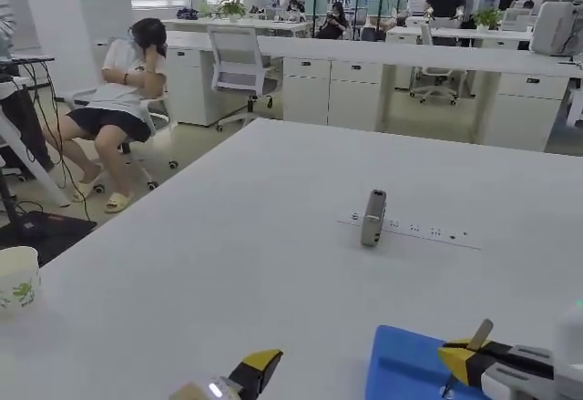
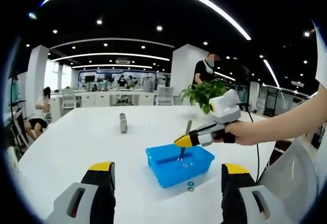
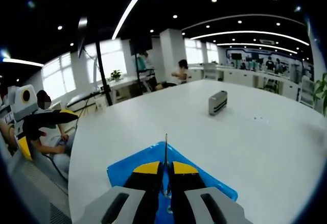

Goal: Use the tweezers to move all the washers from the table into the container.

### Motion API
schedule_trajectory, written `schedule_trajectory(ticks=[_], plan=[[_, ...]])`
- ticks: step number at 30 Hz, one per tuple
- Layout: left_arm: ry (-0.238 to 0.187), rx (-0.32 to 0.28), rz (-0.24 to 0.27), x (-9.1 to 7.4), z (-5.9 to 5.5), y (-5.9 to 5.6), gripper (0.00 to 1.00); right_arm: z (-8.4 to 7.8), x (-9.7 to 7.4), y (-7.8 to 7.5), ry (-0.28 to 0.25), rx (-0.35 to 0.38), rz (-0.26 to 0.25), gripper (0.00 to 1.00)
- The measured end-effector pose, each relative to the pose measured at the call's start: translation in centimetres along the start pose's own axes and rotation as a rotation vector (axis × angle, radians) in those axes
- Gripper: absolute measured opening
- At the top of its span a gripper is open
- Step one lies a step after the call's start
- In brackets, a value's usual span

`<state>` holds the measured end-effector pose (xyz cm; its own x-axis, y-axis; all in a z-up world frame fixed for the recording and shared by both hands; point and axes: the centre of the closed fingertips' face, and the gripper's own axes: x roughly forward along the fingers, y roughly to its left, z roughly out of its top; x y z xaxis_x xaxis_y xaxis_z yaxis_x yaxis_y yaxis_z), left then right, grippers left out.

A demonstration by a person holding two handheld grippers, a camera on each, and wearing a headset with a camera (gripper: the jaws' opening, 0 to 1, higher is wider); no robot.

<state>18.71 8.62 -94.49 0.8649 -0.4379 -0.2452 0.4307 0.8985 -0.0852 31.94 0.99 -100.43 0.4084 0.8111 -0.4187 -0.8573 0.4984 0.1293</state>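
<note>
— Where is the left gripper (image 2: 167, 170)?
— Nearest, jaws wide apart, holding nothing. Just past it two washers (image 2: 190, 186) lie on the white table (image 2: 76, 147), just beside the near wall of the blue container (image 2: 168, 175).
— And the right gripper (image 2: 183, 141)?
— It comes in from the right, clamped on the tweezers (image 2: 188, 127) — their tip dips into the container, where other washers (image 2: 188, 165) lie.
— Farther out?
— A small grey box (image 2: 123, 123) stands mid-table; a paper cup (image 1: 18, 277) sits near the left edge.
</note>
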Motion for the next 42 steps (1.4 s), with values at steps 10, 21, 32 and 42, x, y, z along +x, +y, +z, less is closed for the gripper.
schedule_trajectory(ticks=[10,21,32,42], plan=[[0.015,0.005,0.004,0.0,-0.3,0.1,0.86,-1.0,0.6,0.3,0.024,-0.007,0.007,0.03],[0.024,0.009,0.002,0.1,-0.4,0.1,0.85,-2.1,0.7,0.4,0.029,-0.009,0.002,0.03],[0.029,0.014,0.002,0.1,-0.5,0.0,0.85,-2.1,0.7,0.5,0.029,-0.009,-0.004,0.04],[0.037,0.016,-0.007,0.1,-0.6,-0.1,0.85,-0.7,0.1,0.7,-0.025,-0.002,-0.005,0.04]])
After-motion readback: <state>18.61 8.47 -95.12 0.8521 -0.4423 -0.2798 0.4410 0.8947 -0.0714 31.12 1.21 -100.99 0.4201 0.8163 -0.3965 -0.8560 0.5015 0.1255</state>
